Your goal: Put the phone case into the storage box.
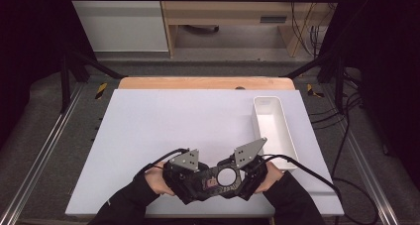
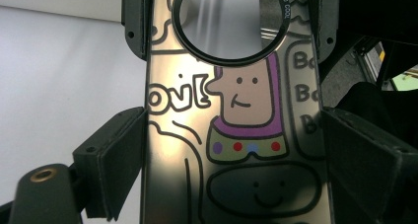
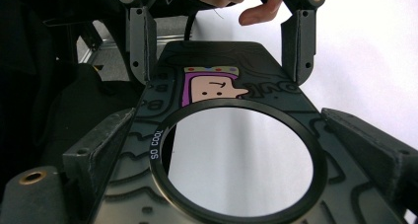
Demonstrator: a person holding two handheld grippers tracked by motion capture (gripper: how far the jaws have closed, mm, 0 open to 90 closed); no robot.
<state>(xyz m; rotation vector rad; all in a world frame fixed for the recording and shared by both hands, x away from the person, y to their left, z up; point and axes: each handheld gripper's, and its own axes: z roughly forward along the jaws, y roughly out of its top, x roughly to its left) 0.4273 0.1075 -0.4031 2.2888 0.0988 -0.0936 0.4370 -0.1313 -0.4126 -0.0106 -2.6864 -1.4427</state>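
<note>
Black and glossy, a flat phone case (image 1: pixel 218 179) printed with cartoon figures is held between the two grippers above the near edge of the white table (image 1: pixel 163 121). The left gripper (image 1: pixel 190 178) is clamped on one end of the case and the right gripper (image 1: pixel 242 174) on the other, so that the two sets of jaws face each other across it.

In the left gripper view, the case (image 2: pixel 231 135) is seen running lengthwise between the jaws, whose pads are pressed against its two long edges; a round ring (image 2: pixel 229 24) with a mirror-like opening lies beyond the jaws, toward the far end, where the opposing jaws are closed on the same edges.

In the right gripper view, the ring (image 3: pixel 239 160) lies directly between the jaws, which grip the case (image 3: pixel 217 71) at its sides. Small white lettering is visible on the ring's rim. Beyond it, a printed face in a purple hood is seen, flanked by the jaws of the other gripper, with fingers (image 3: pixel 259 9) of the person's other hand behind them.

A white rectangular bin (image 1: pixel 274 131) stands on the table beyond and to the right of the right gripper's jaws, well apart from the case. Its interior is seen to hold nothing.
</note>
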